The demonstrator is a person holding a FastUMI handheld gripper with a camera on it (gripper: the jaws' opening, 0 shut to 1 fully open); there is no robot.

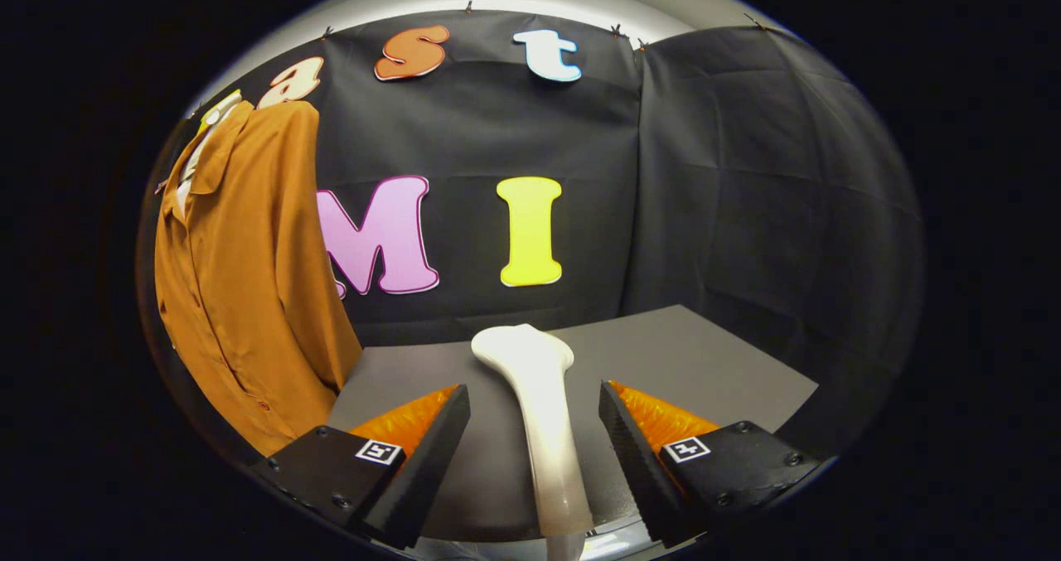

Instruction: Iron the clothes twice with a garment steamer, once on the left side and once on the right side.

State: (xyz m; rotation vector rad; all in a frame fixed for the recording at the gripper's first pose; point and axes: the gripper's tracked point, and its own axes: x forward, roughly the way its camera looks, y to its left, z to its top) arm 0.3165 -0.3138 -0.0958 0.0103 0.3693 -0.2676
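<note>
Between the two fingers of our tongs (535,416) we see the garment steamer (540,412), a pale handheld unit lying on the desk (704,362) with its handle running back toward us and its broad head just past the fingertips. Our tongs stand apart, a clear gap showing on each side of the handle, so neither finger touches it. Beneath the steamer we find the dark grey desk, which stretches on beyond the head to the back of the booth. Off to the left of our left finger, past the desk's edge, we see a rust-orange shirt (240,279) hanging upright, its collar high up and its buttoned front facing right. Behind everything we see the booth wall (746,180) of black cloth, meeting in a corner on the right.
</note>
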